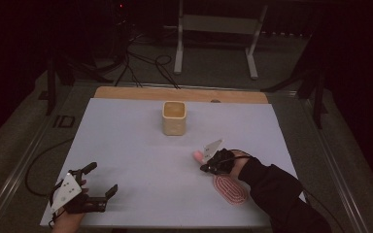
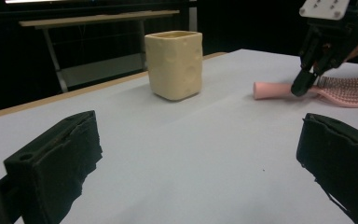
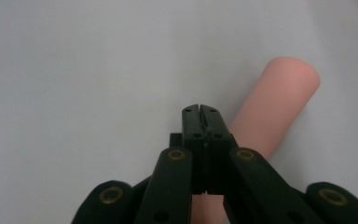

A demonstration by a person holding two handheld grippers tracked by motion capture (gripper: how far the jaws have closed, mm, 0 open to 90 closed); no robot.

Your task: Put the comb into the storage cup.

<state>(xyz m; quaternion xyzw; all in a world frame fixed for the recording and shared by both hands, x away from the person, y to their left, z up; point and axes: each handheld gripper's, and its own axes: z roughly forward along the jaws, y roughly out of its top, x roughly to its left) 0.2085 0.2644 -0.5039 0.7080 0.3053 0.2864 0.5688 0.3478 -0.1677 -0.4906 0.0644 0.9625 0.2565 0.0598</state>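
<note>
A pink hairbrush (image 1: 230, 189) lies bristles up at the right of the white sheet, its round handle (image 1: 197, 155) pointing toward the middle. My right gripper (image 1: 204, 167) hangs over that handle, jaws shut on each other with nothing between them. In the right gripper view the closed tips (image 3: 199, 109) sit just left of the handle (image 3: 279, 102), which runs on under the gripper body. My left gripper (image 1: 103, 177) rests at the sheet's near left corner, jaws wide open and empty. The left gripper view looks between its open jaws (image 2: 200, 126) toward the brush (image 2: 349, 91) and the right gripper (image 2: 303, 86).
A cream square cup (image 1: 174, 118) stands upright at the back middle of the sheet, also seen as the cup (image 2: 175, 65) in the left gripper view. The white sheet (image 1: 136, 145) covers a wooden table. A metal frame (image 1: 213, 29) and cables lie on the floor beyond.
</note>
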